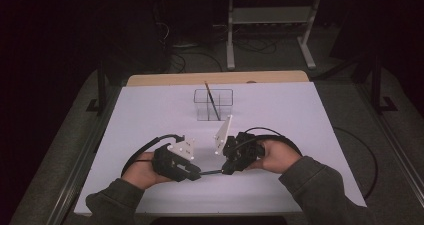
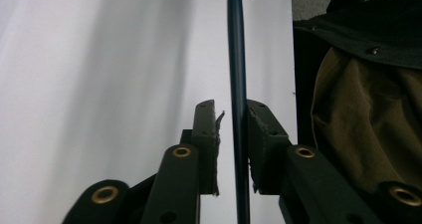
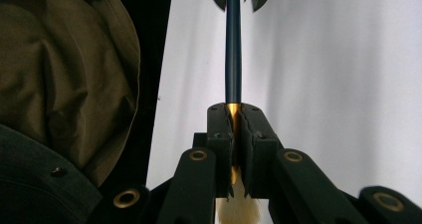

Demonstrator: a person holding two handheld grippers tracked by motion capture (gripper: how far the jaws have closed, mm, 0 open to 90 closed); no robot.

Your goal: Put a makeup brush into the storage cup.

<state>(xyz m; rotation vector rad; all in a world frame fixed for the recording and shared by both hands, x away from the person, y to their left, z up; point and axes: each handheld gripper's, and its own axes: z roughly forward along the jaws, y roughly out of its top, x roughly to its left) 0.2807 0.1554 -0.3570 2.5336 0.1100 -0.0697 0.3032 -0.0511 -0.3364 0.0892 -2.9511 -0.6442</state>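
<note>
Right tongs pinch the paintbrush at its gold ferrule; left tongs, slightly spread, flank its shaft.

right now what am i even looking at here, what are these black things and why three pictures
A person sits at a white table and holds a black two-jaw tool in each hand. The high view looks down from above. The other two come from cameras that ride on each tool and look along its jaws.

Between them is a paintbrush with a dark blue handle. The right hand-held gripper is shut on its gold collar, with pale bristles below. The left hand-held gripper has the handle between its jaws, with a small gap at one side.

Farther back stands a clear holder with another brush in it.
</note>
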